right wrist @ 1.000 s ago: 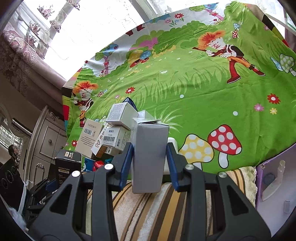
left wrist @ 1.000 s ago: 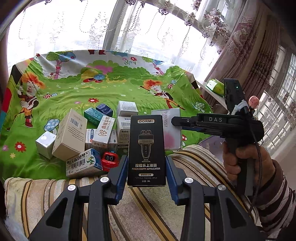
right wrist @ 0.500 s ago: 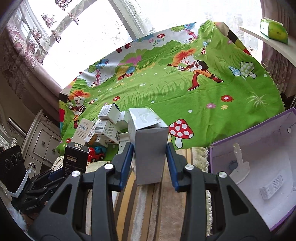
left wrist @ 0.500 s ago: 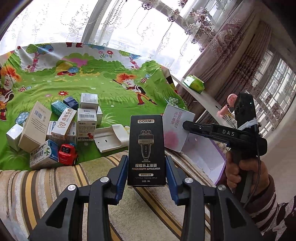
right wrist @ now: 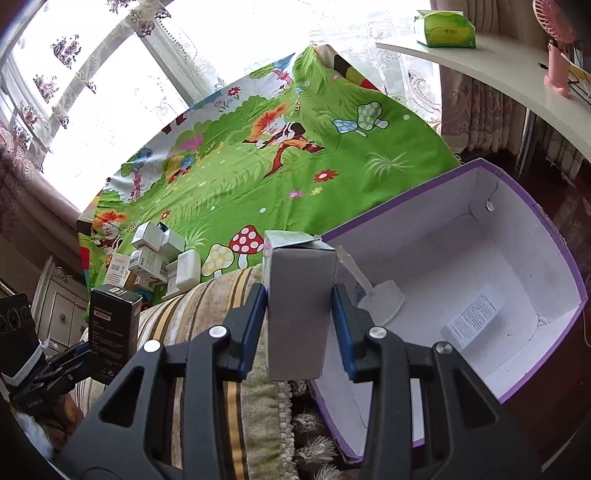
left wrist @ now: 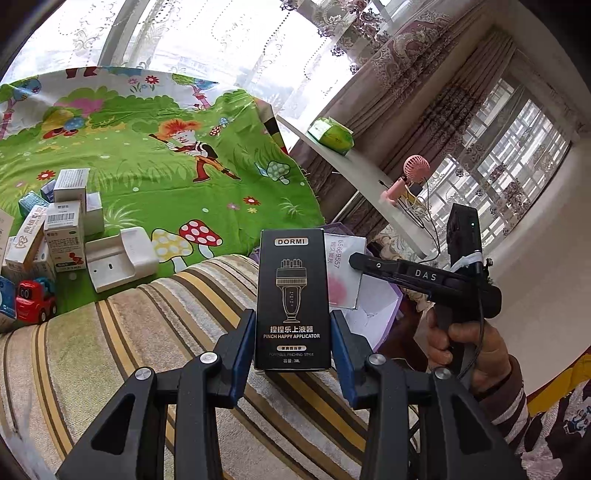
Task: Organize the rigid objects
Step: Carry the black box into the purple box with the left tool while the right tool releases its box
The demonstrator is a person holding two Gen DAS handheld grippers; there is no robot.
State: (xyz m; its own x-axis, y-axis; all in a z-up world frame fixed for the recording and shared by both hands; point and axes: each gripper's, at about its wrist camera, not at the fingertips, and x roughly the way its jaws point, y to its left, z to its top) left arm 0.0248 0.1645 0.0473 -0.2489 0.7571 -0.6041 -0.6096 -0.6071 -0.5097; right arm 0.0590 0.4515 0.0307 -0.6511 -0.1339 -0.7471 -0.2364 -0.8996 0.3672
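L tool (left wrist: pixel 293 347) is closed on the black DORMI box (left wrist: pixel 293 295), box upright btwn the blue pads, held over the striped cushion (left wrist: pixel 147 325). R tool (right wrist: pixel 300 321) is likewise clamped on a grey carton (right wrist: pixel 297 310), upright, top flap a bit lifted; it hangs over the cushion edge, just beside the near wall of the purple bin (right wrist: pixel 546 221). So two items are in hand and on the way, neither dropped in yet. Bin sits low, next to the cushion, open top, white inside; it already has a clear plastic stand (right wrist: pixel 380 299) and a small white box w/ printed text (right wrist: pixel 474 321) on its floor, rest of the floor bare, so plenty of room. Further out, on the green cartoon sheet (left wrist: pixel 177 184) over the bed, the pile is still there: white plastic holder (left wrist: pixel 118 258) nearest the cushion, red toy truck (left wrist: pixel 35 299) at the L edge, and a cluster of small medicine-type cartons (left wrist: pixel 64 229) stacked and leaning on each other, approx. eight or more, can't count exactly as some are cut off. Judging by that: early-to-mid stage; two pcs in the bin, two in transit, most of the pile left to move. Far back on the shelf a green tissue pack (right wrist: pixel 447 31) and a pink fan (left wrist: pixel 406 177), prob. not part of the job.
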